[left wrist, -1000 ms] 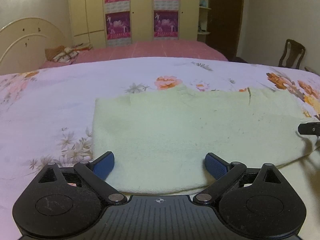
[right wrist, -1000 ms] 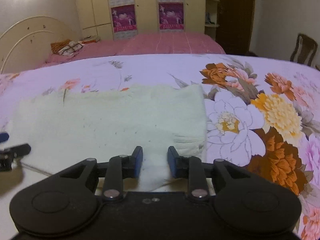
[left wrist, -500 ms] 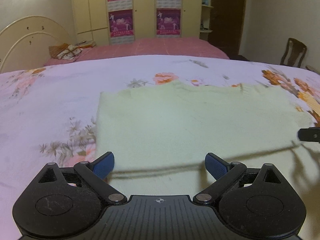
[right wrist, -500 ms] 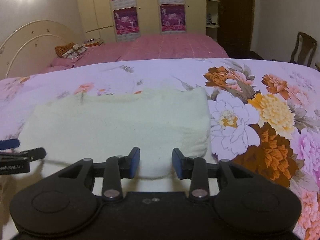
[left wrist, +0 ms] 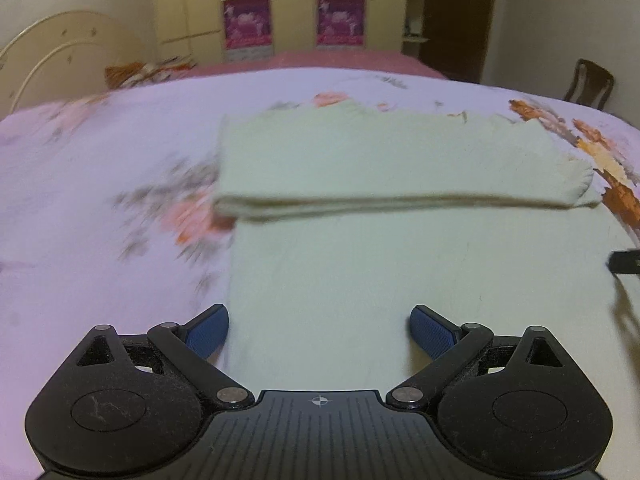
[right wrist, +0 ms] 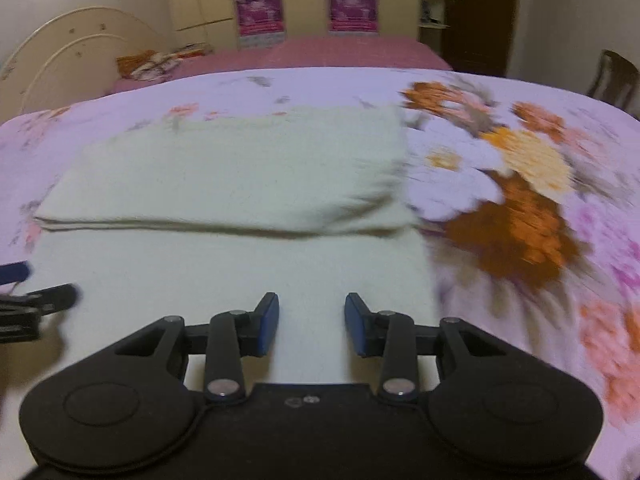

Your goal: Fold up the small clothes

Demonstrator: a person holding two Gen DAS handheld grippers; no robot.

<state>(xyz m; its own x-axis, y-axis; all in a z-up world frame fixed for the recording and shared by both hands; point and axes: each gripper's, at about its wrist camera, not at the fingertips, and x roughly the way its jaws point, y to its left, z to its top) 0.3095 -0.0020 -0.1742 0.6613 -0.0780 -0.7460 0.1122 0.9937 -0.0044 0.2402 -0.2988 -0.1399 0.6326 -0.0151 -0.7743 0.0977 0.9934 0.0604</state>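
Pale green garment (left wrist: 384,168), folded over itself, lies on the floral bed (left wrist: 100,184); its near end is hidden behind both tools. Left gripper (left wrist: 319,330): fingers wide apart, empty. Right gripper (right wrist: 312,322): fingers apart, empty; bedspread pattern motion-blurred.

left tongs (left wrist: 319,330) gaping, right tongs (right wrist: 311,322) parted

Home bedroom. Large bed under a lilac floral bedspread (right wrist: 520,168); second bed with pink cover (right wrist: 340,50) behind, curved cream headboard (left wrist: 60,52) at left. Tall cream wardrobe (left wrist: 288,4) with purple posters (left wrist: 340,16) on its doors. Wooden chair (left wrist: 588,84) by right wall.
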